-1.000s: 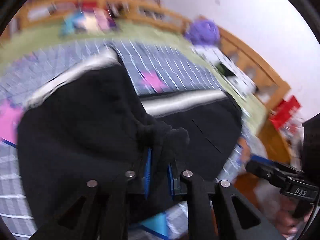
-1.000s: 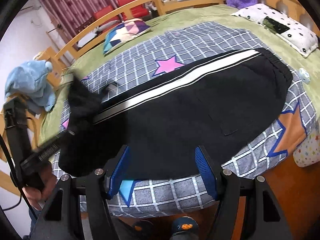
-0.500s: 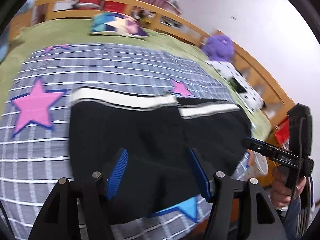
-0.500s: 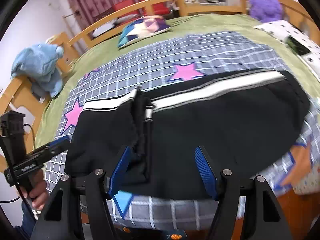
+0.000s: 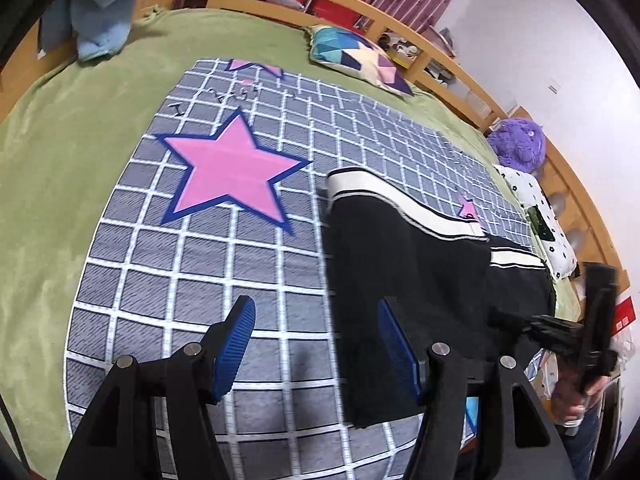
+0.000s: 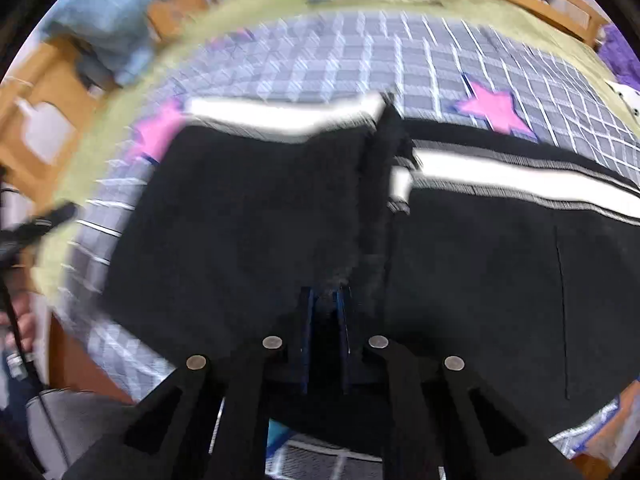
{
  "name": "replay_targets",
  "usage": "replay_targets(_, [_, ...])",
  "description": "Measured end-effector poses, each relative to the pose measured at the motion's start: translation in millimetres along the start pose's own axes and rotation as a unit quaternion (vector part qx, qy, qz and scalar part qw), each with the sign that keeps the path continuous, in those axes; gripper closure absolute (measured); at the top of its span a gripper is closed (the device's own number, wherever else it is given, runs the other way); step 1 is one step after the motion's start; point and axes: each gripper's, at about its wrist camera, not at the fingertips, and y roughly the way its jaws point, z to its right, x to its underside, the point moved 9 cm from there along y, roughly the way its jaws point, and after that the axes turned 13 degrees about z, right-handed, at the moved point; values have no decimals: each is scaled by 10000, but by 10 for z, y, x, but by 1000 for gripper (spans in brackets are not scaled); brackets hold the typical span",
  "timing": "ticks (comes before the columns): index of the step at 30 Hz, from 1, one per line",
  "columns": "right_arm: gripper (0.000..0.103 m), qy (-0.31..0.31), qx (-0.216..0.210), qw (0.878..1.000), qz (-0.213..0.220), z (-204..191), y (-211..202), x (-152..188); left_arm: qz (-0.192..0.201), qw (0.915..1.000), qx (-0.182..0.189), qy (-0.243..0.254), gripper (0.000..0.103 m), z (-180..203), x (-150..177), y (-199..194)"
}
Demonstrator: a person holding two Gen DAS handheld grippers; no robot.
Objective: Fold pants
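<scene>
Black pants [image 5: 420, 264] with a white side stripe lie on the checked blanket, their leg end folded over the upper part. My left gripper [image 5: 316, 344] is open and empty, just above the blanket at the pants' left folded edge. In the right wrist view, which is blurred, the pants [image 6: 280, 216] fill the middle and my right gripper [image 6: 325, 304] is shut on the folded leg's near edge. The right gripper also shows in the left wrist view [image 5: 520, 320], over the pants' right part.
A grey checked blanket [image 5: 224, 256] with pink stars covers a green bed [image 5: 48, 184] with a wooden rail. A patterned cushion [image 5: 360, 56], a purple plush toy [image 5: 518, 144], a dotted pillow [image 5: 544, 220] and a blue plush toy [image 5: 100, 12] lie around the edges.
My left gripper let go of the leg end after folding it over and moved left off the pants. My right gripper moved in and shut on the folded leg's near edge.
</scene>
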Motion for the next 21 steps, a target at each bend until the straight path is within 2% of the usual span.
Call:
replay_targets(4, [94,646,-212,9974,232,234,-247,42,-51,10000,22,-46,42,-49,60,54])
replay_targets(7, [93,776,-351,9962,-158,306,-196,269,-108,9998,129,-111,42,-49,120,101])
replay_targets(10, [92,553,-128,9958,-717,280,-42,471,-188,9996,163,-134,42,-36,165,139])
replay_targets(11, [92,441,-83,9960,-768,257,-35,465,-201,9996,180,-115,42,-34,175,133])
replay_targets(13, [83,107,-72,9983,-576,193,-112,316,-172,9997,166,-56,42,-39,179,103])
replay_targets(15, [63,-9,105,9999,-88,181,-192,87,-126,9999,102,-21,42,-77,168,84])
replay_targets(17, [61,-49,229,9993,295,184,-173,-110,-155,9998,79,-65,42,-104,170,97])
replay_targets(20, [61,-275,422,9973,541,188,9,-315,-218,9997,56,-97,42,-124,175,132])
replay_targets(21, [68,-306,541,9965,567,202,105,-353,-225,9997,48,-88,42,-126,178,142])
